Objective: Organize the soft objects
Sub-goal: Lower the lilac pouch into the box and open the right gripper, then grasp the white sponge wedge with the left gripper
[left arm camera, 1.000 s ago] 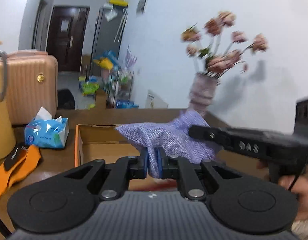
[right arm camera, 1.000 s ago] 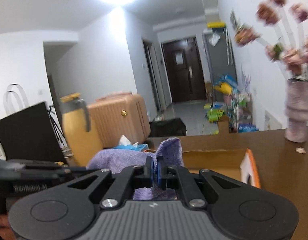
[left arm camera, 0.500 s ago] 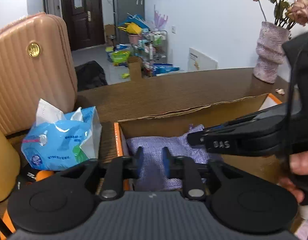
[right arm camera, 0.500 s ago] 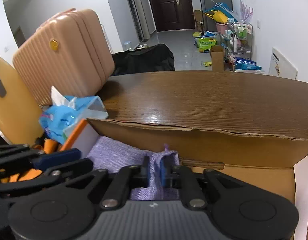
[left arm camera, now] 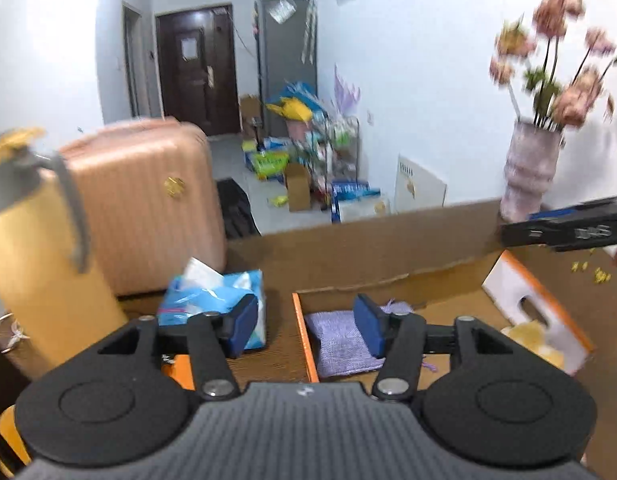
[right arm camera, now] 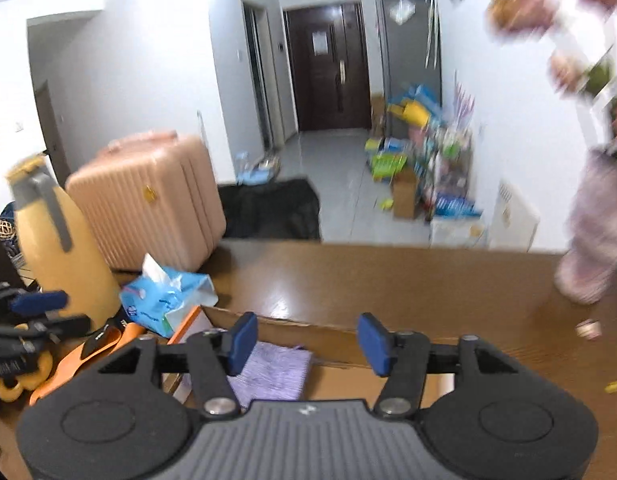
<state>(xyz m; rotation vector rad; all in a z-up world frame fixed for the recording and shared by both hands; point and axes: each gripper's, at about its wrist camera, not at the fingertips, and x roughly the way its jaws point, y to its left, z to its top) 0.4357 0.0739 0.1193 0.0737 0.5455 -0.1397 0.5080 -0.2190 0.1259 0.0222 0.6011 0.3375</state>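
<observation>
left hand-held gripper (left arm camera: pixel 306 330): jaws apart and opening, nothing between the pads; blue pads clear of the cloth.
right hand-held gripper (right arm camera: pixel 306 342): jaws apart and opening, empty; its tip also shows at the right edge of the left wrist view, above the box.
purple cloth (left arm camera: pixel 340 342): lies flat, folded, on the floor of the cardboard box, in the box's near-left corner against the orange-edged left wall. In the right wrist view (right arm camera: pixel 274 372) it sits below the left pad, not touched.
cardboard box (left arm camera: pixel 388 256): open top, on the surface; tall brown back flap upright, white-and-orange flap (left arm camera: pixel 536 304) with a handle cutout folded out on the right side.
surface (right arm camera: pixel 388 280): brown wood grain; box near its near-left part.
tissue pack (left arm camera: pixel 212 300): blue, white tissue sticking out, just beside the box's left wall, toward the left edge of the surface.
yellow jug (left arm camera: pixel 40 264): grey handle, at the left edge, beside the tissue pack.
orange item (right arm camera: pixel 92 356): near-left corner, partly hidden, cannot tell what it is.
vase (left arm camera: pixel 528 172): pale ribbed, pink flowers, blurred, far-right part of the surface behind the box.
suitcase (left arm camera: pixel 148 204): pink, ribbed, on the floor beyond the left edge.
</observation>
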